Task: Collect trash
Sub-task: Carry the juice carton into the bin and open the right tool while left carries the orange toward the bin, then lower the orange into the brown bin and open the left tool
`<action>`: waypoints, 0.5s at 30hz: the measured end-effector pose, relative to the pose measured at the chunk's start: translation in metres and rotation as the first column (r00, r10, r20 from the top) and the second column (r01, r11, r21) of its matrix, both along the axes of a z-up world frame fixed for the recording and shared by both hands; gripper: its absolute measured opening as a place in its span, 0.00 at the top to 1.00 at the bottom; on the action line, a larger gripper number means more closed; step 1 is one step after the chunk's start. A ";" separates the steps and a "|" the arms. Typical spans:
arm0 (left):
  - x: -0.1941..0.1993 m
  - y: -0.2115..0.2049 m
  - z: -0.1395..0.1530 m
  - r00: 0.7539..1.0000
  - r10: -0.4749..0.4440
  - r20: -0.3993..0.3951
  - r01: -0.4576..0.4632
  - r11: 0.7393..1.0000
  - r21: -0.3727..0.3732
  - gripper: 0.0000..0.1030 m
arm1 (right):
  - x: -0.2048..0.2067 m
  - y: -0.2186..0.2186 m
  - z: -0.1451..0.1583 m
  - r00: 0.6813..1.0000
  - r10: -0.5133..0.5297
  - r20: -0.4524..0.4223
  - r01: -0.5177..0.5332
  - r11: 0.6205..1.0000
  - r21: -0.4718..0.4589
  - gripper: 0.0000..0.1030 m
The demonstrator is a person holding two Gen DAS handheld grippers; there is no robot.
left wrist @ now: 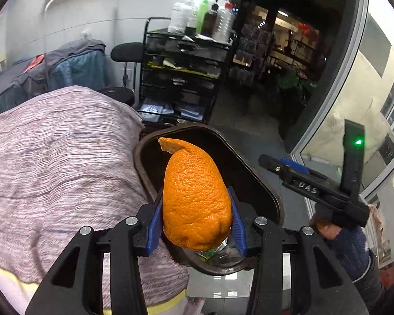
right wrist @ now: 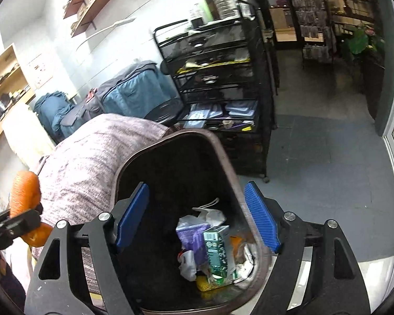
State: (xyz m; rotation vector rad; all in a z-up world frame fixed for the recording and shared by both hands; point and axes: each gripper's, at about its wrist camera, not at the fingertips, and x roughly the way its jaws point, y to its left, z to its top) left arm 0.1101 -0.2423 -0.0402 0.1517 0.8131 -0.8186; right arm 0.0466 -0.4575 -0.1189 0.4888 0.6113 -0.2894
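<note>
Now my left gripper (left wrist: 197, 215) pinches a dimpled orange peel (left wrist: 194, 197) above the dark oval plastic bin (right wrist: 123, 178); my right gripper (right wrist: 197, 218) gapes empty over its green carton (right wrist: 216, 252), purple packet (right wrist: 191, 239) and wrappers.

The left gripper (left wrist: 197, 210) tilts downward, its blue pads (left wrist: 237, 223) clamped on an orange peel (left wrist: 194, 197). The right gripper (right wrist: 197, 218) also angles downward, jaws spread wide with nothing pressed between them, held by a hand (left wrist: 325, 229) in a dark sleeve.
</note>
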 end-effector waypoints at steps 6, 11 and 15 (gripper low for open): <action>0.007 -0.021 -0.011 1.000 -0.020 -0.020 0.021 0.999 0.033 0.58 | -0.008 -0.016 -0.004 0.999 -0.038 -0.011 0.038 0.999 0.009 0.27; 0.009 -0.034 -0.022 0.999 -0.035 -0.041 0.037 0.997 0.060 0.58 | -0.011 -0.024 -0.007 0.998 -0.060 -0.016 0.061 0.998 0.012 0.27; 0.011 -0.042 -0.031 0.998 -0.039 -0.051 0.043 0.996 0.081 0.58 | -0.013 -0.028 -0.009 0.997 -0.075 -0.021 0.075 0.997 0.018 0.26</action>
